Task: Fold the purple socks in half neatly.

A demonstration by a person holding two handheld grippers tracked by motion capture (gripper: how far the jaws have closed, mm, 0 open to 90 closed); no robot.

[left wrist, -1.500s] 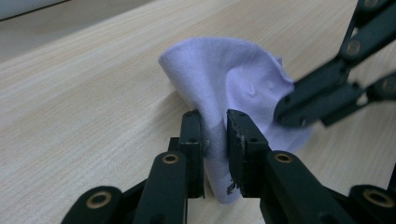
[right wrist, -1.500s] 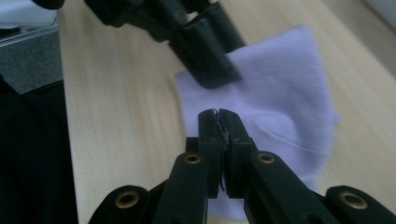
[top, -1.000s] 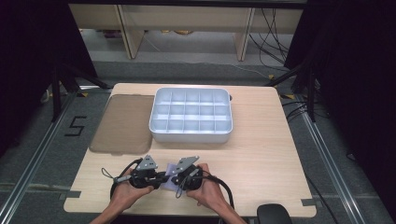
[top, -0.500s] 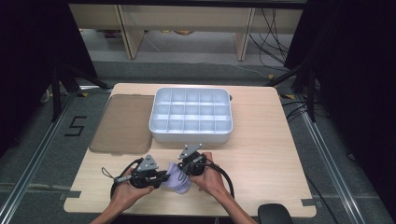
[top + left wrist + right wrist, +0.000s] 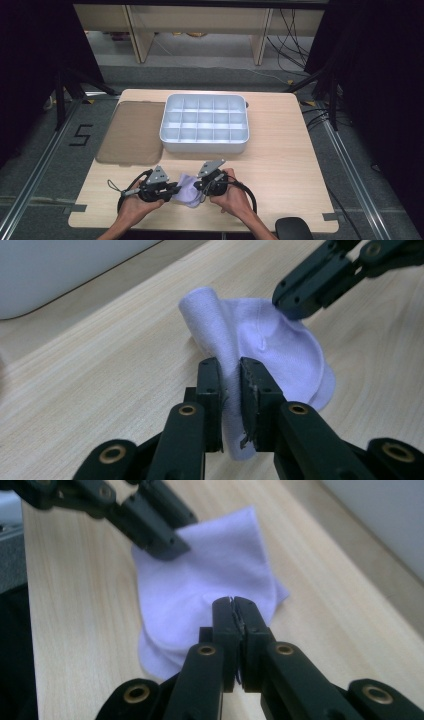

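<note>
1. Both grippers pinch our lilac cloth (image 5: 186,189) at the table's (image 5: 280,165) near edge: left gripper (image 5: 230,390) clamps a raised fold, right gripper (image 5: 235,625) an edge.
2. We hold two points, probably to fold it.
3. Nearby, the compartment tray (image 5: 205,125) waits.

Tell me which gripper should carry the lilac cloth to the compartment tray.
Probably right: the right gripper sits nearer the tray, jaws shut on the cloth. The left gripper also pinches the cloth, from farther off.
</note>
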